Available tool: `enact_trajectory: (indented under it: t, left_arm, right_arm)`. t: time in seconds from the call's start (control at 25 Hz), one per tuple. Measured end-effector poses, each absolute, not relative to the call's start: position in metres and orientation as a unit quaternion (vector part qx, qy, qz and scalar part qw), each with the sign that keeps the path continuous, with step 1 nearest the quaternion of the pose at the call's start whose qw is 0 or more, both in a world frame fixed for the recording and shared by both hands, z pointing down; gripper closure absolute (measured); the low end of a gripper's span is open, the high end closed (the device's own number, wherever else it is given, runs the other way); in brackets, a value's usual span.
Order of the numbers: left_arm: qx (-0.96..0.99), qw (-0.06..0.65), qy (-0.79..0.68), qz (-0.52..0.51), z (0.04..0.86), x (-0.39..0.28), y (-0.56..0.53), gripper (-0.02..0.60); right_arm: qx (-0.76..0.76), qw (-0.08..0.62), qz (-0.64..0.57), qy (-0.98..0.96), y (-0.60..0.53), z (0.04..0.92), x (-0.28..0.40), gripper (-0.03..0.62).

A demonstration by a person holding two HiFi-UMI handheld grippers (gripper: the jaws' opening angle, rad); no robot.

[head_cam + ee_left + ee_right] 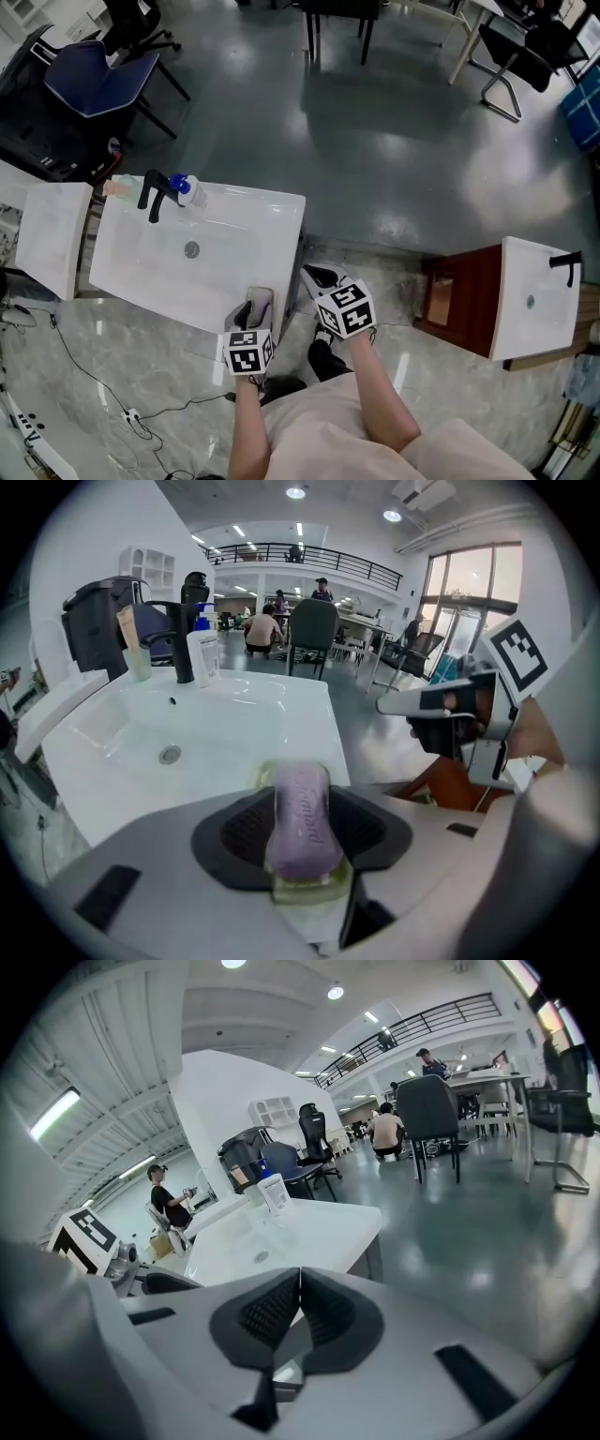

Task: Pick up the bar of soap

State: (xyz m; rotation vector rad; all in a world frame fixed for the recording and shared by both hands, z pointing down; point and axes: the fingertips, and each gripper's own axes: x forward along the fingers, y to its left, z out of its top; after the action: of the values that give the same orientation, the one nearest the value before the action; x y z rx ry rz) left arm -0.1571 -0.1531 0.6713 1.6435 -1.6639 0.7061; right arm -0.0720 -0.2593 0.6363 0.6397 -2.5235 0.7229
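Note:
A purple bar of soap (302, 816) lies on a clear yellowish dish (306, 889) at the front right rim of the white sink (272, 225). My left gripper (302, 841) reaches over that rim (255, 314), its dark pads lying against both long sides of the bar. In the head view the soap (261, 302) shows as a pale strip at the gripper's tip. My right gripper (297, 1309) is shut with nothing between its pads. It hangs off the sink's right front corner (319, 277), over the floor.
A black faucet (153, 192) and a pump bottle (187, 190) stand at the sink's back edge. A white cabinet (52, 234) adjoins the sink on the left. A second sink (534, 300) on a brown cabinet (464, 295) stands to the right. Cables (103, 384) trail on the floor.

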Motion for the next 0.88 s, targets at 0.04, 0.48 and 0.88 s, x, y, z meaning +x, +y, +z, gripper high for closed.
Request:
enact_trajectory:
  t: [0.04, 0.48, 0.88]
  left_arm:
    - [0.633, 0.344, -0.636, 0.278, 0.673, -0.156, -0.154, 0.396]
    - [0.61, 0.388, -0.596, 0.348, 0.683, -0.159, -0.154, 0.387]
    - [0.617, 0.404, -0.542, 0.403, 0.689, -0.159, -0.155, 0.385]
  right_arm:
    - [0.231, 0.218, 0.261, -0.912, -0.26, 0.636, -0.072, 0.588]
    - [0.224, 0.215, 0.266, -0.912, -0.265, 0.635, -0.074, 0.588]
    - [0.219, 0.203, 0.272, -0.915, -0.27, 0.631, -0.086, 0.588]
